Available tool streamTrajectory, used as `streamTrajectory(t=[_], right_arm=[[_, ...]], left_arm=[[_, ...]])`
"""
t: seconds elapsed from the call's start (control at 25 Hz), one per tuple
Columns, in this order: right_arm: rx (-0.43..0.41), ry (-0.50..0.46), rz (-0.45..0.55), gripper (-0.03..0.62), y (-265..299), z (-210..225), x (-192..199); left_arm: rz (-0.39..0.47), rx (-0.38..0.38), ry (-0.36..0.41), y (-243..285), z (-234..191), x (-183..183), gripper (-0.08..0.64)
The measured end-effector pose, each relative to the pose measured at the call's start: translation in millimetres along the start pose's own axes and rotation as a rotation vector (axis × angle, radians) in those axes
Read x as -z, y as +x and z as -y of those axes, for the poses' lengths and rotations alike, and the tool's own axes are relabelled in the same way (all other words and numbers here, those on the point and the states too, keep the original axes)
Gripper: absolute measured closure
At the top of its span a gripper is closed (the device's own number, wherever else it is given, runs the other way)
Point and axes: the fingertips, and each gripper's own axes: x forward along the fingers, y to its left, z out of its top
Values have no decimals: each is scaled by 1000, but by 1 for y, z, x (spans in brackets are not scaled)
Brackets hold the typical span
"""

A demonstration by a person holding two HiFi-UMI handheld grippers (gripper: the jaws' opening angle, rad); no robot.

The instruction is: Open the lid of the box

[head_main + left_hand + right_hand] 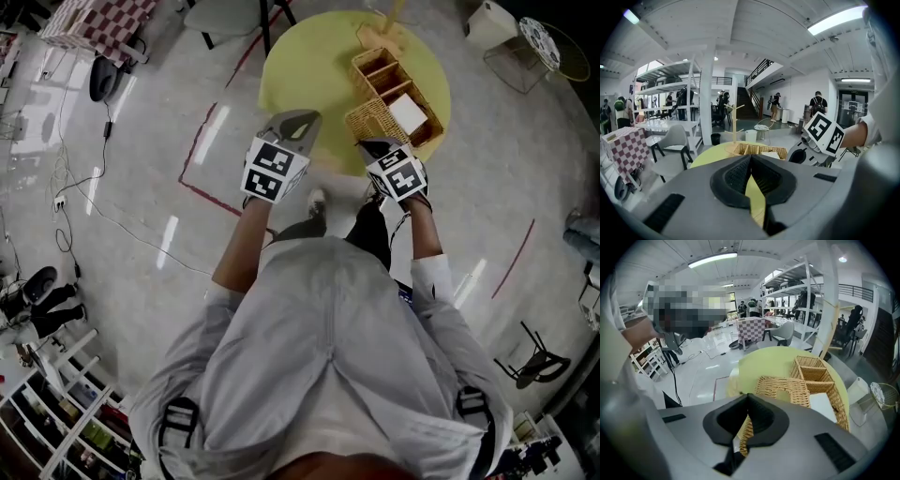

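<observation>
A wicker box [380,77] with several compartments stands on the round yellow table [309,66]. Its woven lid [371,120] lies over the near end, and a white item [409,112] shows in the compartment beside it. In the right gripper view the lid [783,389] sits just beyond my right gripper [748,395], which is shut and empty. From the head view the right gripper [375,146] hovers at the box's near corner. My left gripper [292,120] is over the table's near edge, left of the box, shut and empty. The left gripper [751,157] faces the box [759,150].
A wooden stand [394,14] rises behind the box. A grey chair [230,17] and a checked table [98,23] are beyond the table on the left. A white wire side table [548,42] is at the right. Cables [66,187] and red tape lines [202,141] cross the floor.
</observation>
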Motion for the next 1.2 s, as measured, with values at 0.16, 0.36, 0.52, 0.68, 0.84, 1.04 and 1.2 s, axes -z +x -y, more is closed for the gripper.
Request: streamTrajectory(t=[0.16, 0.36, 0.52, 0.68, 0.84, 1.04, 1.2], right_arm=[[-23, 22, -34, 569, 19, -4, 15], [-39, 44, -60, 569, 41, -1, 31], [-38, 72, -73, 568, 55, 4, 40], [-30, 94, -70, 566, 63, 12, 45], [-46, 111, -47, 503, 56, 9, 37], [-5, 82, 16, 503, 27, 15, 12], [106, 69, 108, 506, -16, 33, -23]], left_arm=[[-26, -5, -8, -2, -3, 13, 531], [-50, -8, -7, 4, -4, 22, 531], [-56, -2, 0, 8, -5, 26, 531], [-67, 8, 5, 14, -3, 29, 531], [-67, 17, 9, 13, -1, 24, 531], [-29, 32, 35, 15, -1, 5, 531], [1, 52, 65, 17, 0, -17, 531]])
